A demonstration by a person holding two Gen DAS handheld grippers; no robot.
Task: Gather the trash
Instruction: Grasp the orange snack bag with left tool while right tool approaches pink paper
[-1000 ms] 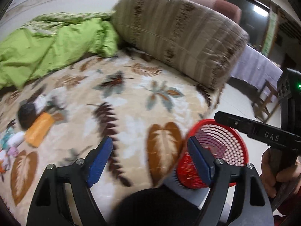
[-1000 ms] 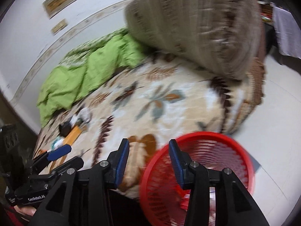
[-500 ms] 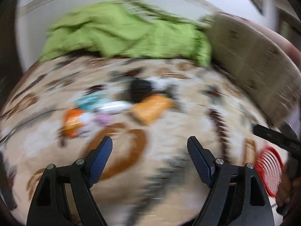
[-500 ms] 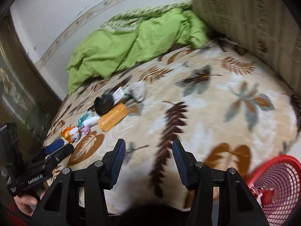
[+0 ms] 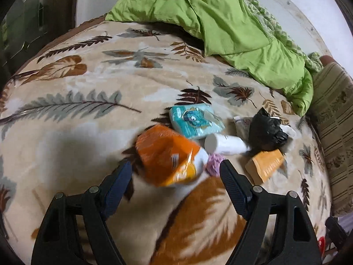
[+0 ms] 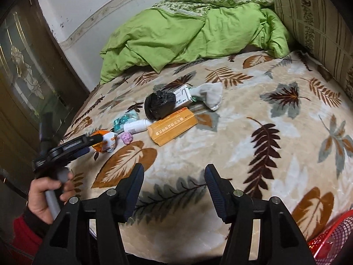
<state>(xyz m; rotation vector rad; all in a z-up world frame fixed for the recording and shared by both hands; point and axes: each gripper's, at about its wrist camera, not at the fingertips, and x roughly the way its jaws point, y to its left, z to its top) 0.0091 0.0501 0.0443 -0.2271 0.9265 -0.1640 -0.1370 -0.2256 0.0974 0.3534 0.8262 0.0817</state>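
A bed covered by a beige leaf-patterned blanket [image 6: 253, 114] is seen, with a crumpled green duvet [image 6: 187, 35] at its far side and a striped brown cushion [image 6: 320, 26] at the right. A cluster of trash is laid out on the blanket: an orange snack wrapper [image 5: 167, 154], a teal tissue pack [image 5: 194, 121], a white bottle [image 5: 225, 143], a small pink wad [image 5: 214, 163], a black bag [image 5: 267, 132] and an orange carton [image 5: 264, 165]. The left gripper [image 5: 174, 172] is held just over the wrapper, jaws spread wide, the wrapper lying between them; contact cannot be confirmed. The right gripper [image 6: 174, 176] is positioned over bare blanket, well apart from the cluster; its jaws have just been opening and nothing is between them. A red mesh basket [image 6: 331, 240] is noted at the bed's near right edge.
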